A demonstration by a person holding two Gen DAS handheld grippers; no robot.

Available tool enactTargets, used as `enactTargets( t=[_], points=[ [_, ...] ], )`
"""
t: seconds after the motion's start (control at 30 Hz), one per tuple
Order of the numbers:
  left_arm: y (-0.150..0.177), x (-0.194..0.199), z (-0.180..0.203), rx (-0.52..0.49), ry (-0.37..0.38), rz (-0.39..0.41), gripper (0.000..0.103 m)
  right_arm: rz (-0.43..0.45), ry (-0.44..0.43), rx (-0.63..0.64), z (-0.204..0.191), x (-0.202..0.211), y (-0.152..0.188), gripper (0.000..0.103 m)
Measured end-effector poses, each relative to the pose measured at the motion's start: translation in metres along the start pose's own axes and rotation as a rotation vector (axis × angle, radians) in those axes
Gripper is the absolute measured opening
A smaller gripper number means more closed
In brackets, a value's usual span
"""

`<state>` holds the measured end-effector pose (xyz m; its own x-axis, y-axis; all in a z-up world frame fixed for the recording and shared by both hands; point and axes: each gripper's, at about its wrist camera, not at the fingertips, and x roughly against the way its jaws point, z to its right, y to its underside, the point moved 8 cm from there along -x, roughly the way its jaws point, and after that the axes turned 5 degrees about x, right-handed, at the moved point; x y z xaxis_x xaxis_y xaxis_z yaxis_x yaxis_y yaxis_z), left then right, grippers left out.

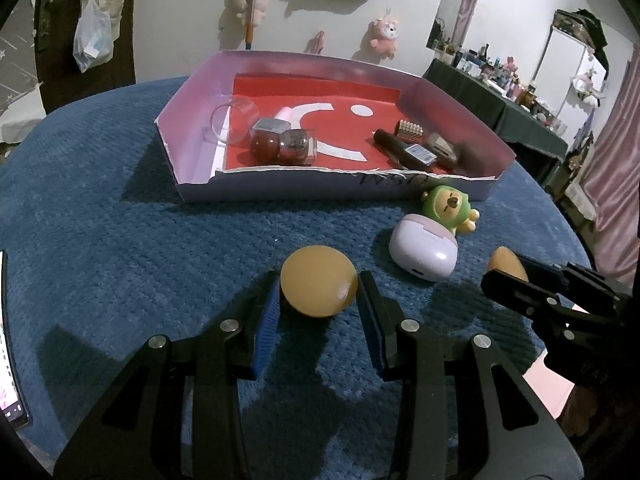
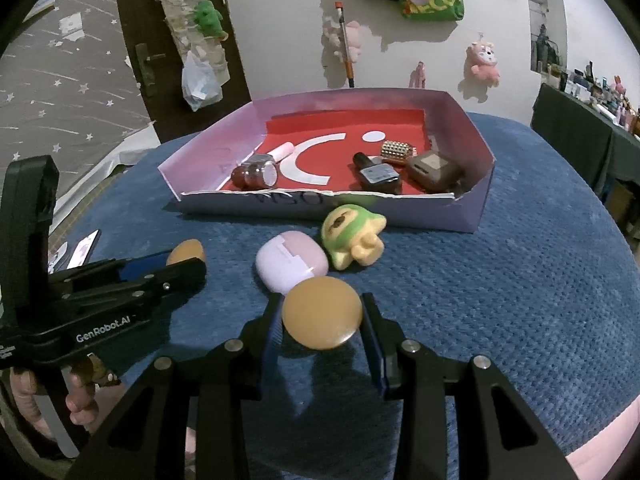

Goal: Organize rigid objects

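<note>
Left wrist view: left tongs [image 1: 319, 307] grip smooth tan egg-shaped piece [image 1: 318, 286]; right tongs [image 2: 322, 330] clamp matching tan piece [image 2: 322, 314].

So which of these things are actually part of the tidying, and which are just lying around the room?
Part of the job:
- tan disc in the left gripper
- second tan disc in the right gripper
- lilac case
- green figurine
- box with small items already inside

Just lying about:
- plush toys on the wall
- plastic bag on the door
- cluttered shelf
</note>
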<state>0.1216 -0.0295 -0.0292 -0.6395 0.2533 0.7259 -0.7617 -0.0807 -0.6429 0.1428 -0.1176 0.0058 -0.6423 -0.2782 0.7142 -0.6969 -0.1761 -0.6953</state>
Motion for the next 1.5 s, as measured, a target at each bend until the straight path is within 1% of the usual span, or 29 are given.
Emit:
enactTargets(
  t=[0.43,0.83,1.03,1.23,1.5],
  points=[
    [-0.005,0.002,0.006,-0.009,0.012,0.010,0.036,0.005,-0.010,0.020,-0.004,0.001,-0.005,0.040],
    [-0.032,0.008,0.016,-0.038,0.018,0.055,0.036,0.029,-0.034,0.032,-0.003,0.004,-0.028,0.040],
    [-0.042,0.006,0.017,-0.041,0.020,0.063,0.036,0.037,-0.037,0.043,-0.003,0.004,-0.038,0.040],
    [-0.055,0.006,0.016,-0.041,0.019,0.075,0.036,0.038,-0.062,0.036,0.001,0.003,-0.048,0.040],
    [-0.071,-0.005,0.011,-0.028,0.019,0.069,0.036,0.051,-0.061,0.031,0.009,-0.002,-0.066,0.040]
  ],
)
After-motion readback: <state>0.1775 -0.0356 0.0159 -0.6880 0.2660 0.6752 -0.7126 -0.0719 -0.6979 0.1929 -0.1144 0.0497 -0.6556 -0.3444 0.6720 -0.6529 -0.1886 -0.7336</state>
